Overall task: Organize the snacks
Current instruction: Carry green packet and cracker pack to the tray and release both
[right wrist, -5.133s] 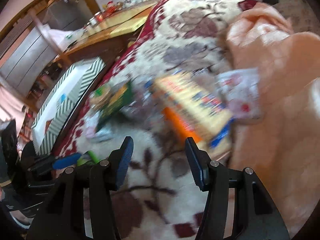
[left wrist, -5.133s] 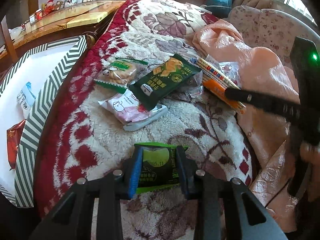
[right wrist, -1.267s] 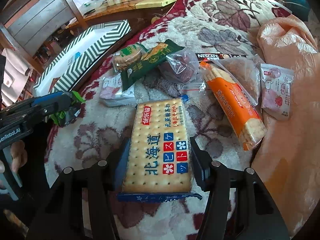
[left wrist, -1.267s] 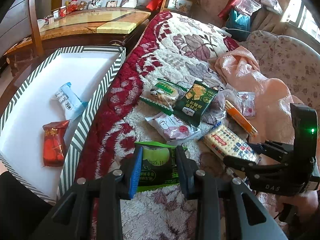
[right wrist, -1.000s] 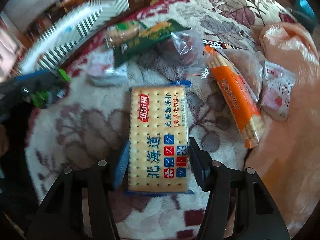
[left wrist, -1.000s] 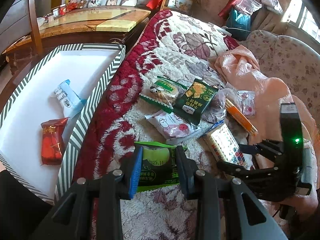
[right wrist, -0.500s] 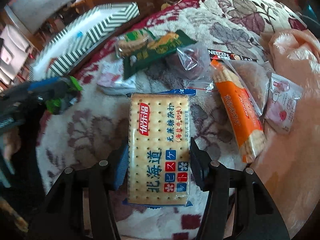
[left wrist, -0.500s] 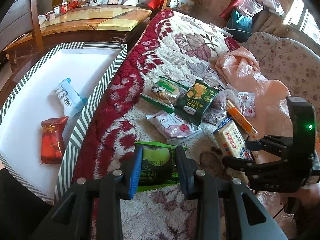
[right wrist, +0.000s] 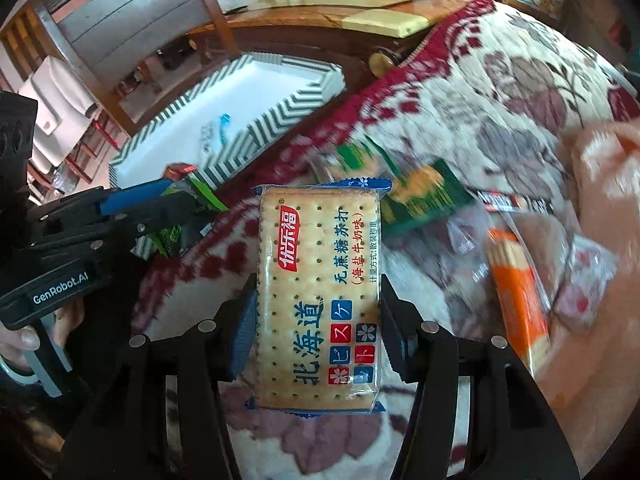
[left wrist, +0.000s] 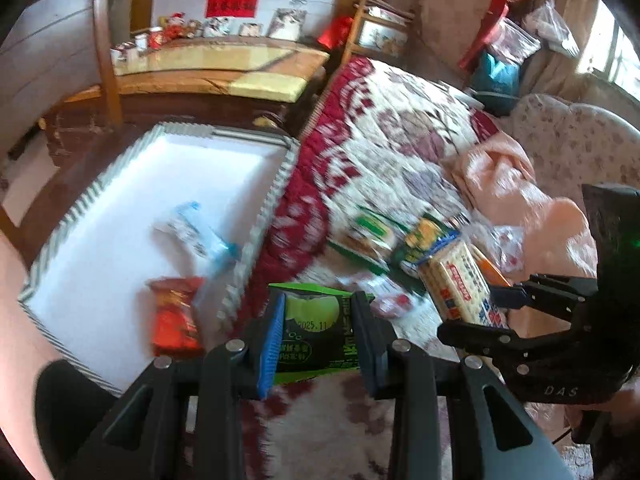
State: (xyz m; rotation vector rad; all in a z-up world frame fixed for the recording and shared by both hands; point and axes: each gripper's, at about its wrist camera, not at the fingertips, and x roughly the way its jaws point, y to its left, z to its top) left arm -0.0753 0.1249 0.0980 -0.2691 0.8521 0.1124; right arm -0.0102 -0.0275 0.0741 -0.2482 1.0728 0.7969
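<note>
Both grippers loaded. Left gripper [left wrist: 317, 332] is clamped narrow on the green snack pkt [left wrist: 314, 330]; right gripper [right wrist: 318, 332] is set wider, pads squeezing the cracker pack [right wrist: 318, 296] on its long edges. Striped tray [left wrist: 256, 220] sits ahead-left of both. Carry each over the rim w/o tilting, keep clear of each other, let go low over bare white, away from the red pkt [left wrist: 176, 316].

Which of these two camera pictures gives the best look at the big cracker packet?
The right wrist view. There the cracker packet fills the centre, face up and sharp, printing readable, clamped between the right gripper pads. The left wrist view shows it only small, at an angle and partly blurred, near the right edge.
</note>
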